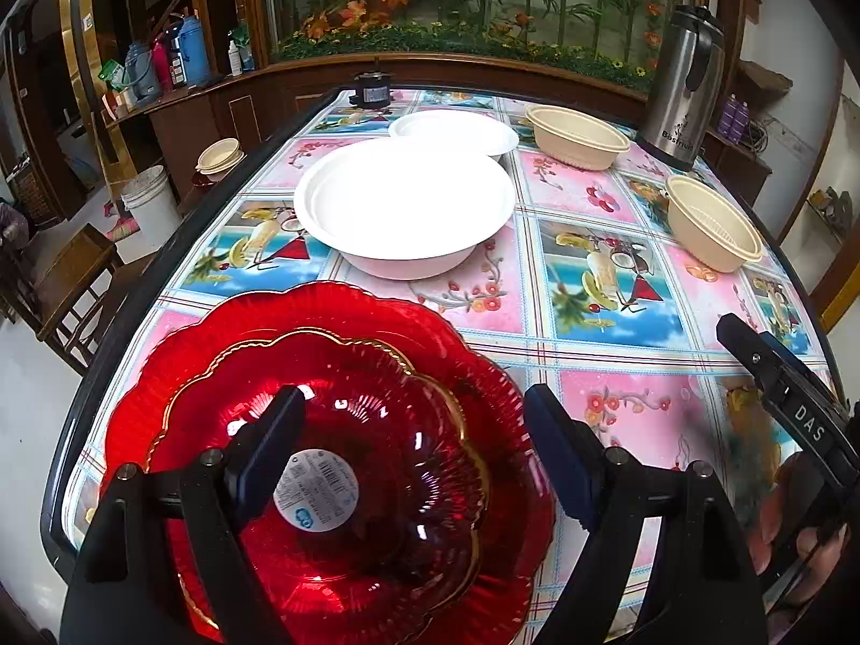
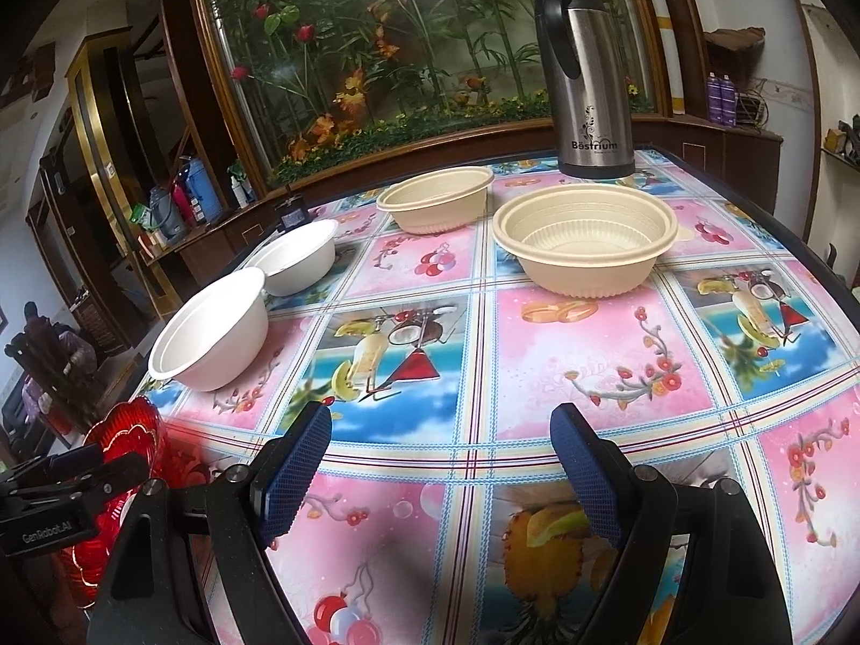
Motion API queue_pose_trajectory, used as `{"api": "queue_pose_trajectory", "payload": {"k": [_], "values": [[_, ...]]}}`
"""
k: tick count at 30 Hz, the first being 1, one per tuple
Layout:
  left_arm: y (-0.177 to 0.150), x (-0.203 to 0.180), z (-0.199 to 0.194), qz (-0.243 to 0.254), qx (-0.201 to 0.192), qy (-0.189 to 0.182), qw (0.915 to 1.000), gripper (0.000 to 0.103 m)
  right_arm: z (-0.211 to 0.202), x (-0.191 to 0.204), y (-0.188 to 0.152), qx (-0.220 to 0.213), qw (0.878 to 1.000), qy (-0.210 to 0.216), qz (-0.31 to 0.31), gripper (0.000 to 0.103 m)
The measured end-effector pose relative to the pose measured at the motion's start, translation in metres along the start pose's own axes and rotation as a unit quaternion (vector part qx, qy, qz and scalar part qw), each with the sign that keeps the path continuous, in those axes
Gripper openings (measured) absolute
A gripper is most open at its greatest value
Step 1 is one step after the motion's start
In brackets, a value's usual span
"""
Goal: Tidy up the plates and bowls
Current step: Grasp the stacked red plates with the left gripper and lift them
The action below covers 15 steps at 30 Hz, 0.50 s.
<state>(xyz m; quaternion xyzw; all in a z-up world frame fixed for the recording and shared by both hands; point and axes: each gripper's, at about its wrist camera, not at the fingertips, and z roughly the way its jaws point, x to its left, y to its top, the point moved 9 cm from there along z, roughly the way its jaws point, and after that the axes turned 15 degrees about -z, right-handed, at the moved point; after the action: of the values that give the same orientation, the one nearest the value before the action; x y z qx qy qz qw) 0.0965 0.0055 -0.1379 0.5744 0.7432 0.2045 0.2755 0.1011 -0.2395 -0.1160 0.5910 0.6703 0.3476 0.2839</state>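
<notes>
Two red glass dishes are stacked at the near left of the table: a gold-rimmed scalloped one [image 1: 344, 462] with a round label inside a wider red plate [image 1: 177, 355]. My left gripper [image 1: 419, 430] hangs open over them, one finger above the inner dish, the other past its right rim. Beyond stand two white bowls [image 1: 403, 204] [image 1: 457, 131] and two beige bowls [image 1: 578, 134] [image 1: 709, 226]. My right gripper [image 2: 441, 457] is open over bare tablecloth, with the beige bowls [image 2: 583, 236] [image 2: 435, 204] ahead, the white bowls [image 2: 215, 333] [image 2: 301, 258] at left and the red dishes [image 2: 123, 441] far left.
A steel thermos jug [image 2: 586, 80] stands at the table's far right corner, and a small black object [image 1: 371, 88] at the far edge. The table's dark rim [image 1: 134, 322] runs down the left. A white bucket [image 1: 150, 199] and a wooden chair [image 1: 75, 279] stand on the floor left.
</notes>
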Motion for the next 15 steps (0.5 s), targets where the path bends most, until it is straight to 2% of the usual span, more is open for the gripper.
{"api": "queue_pose_trajectory", "payload": {"k": [15], "values": [[0.007,0.031,-0.01,-0.027,-0.009,-0.001,0.9996,0.084,0.0,-0.011,0.002,-0.002,1.0,-0.016,0.018,0.085]]}}
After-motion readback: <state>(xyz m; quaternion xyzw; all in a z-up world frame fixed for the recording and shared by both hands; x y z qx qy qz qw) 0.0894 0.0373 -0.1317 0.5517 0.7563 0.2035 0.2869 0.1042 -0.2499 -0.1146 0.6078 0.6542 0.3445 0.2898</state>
